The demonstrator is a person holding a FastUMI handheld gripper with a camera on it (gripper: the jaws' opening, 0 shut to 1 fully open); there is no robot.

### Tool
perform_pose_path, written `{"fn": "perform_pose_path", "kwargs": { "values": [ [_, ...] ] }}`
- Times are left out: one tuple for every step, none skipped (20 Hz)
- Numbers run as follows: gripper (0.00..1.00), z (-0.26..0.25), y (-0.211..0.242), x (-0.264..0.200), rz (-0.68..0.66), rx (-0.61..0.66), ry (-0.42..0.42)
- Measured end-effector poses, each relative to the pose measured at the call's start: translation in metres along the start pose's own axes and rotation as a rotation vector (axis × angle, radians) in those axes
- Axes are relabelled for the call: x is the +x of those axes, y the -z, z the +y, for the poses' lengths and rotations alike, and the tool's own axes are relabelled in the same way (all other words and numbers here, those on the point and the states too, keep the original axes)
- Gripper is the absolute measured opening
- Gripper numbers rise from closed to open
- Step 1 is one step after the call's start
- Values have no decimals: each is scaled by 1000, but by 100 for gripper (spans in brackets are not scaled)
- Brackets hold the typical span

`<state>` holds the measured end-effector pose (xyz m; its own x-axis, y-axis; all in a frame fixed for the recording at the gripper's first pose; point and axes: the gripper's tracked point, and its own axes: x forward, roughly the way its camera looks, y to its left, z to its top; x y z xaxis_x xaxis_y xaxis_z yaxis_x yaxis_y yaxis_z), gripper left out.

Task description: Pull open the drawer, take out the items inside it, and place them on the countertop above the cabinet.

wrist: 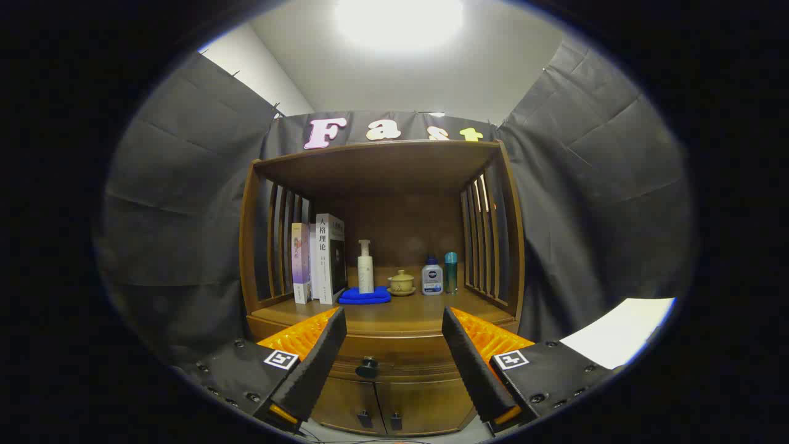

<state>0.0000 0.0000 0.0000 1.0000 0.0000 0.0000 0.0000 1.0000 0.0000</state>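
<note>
I am looking along my gripper [394,345], whose two fingers are spread wide and hold nothing, at a wooden cabinet [382,259]; its drawer [394,361] is closed, with a dark round knob [367,367] between my fingers and some way beyond them, below the countertop [400,311]. My worry is that the small rounded knob slips out if I close off-centre, or the drawer jams if I pull at an angle. Books [317,259], a pump bottle [365,266], a blue cloth [365,295], a teacup [401,282] and two small bottles [441,275] crowd the back of the countertop, so a careless placement could topple them.
</note>
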Motion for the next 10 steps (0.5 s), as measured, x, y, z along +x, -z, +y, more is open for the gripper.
{"fn": "perform_pose_path", "kwargs": {
  "values": [
    [99,1,0,0,1,0,-3],
    [99,2,0,1,1,2,-3],
    [99,3,-1,0,-1,5,-4],
    [99,2,0,0,-4,7,-2],
    [99,1,0,0,-5,8,1],
    [99,2,0,0,-5,11,3],
    [99,2,2,0,-1,14,3],
    [99,3,3,1,7,19,1],
    [99,2,4,1,11,22,1],
    [99,2,5,0,13,22,3]
  ]
}}
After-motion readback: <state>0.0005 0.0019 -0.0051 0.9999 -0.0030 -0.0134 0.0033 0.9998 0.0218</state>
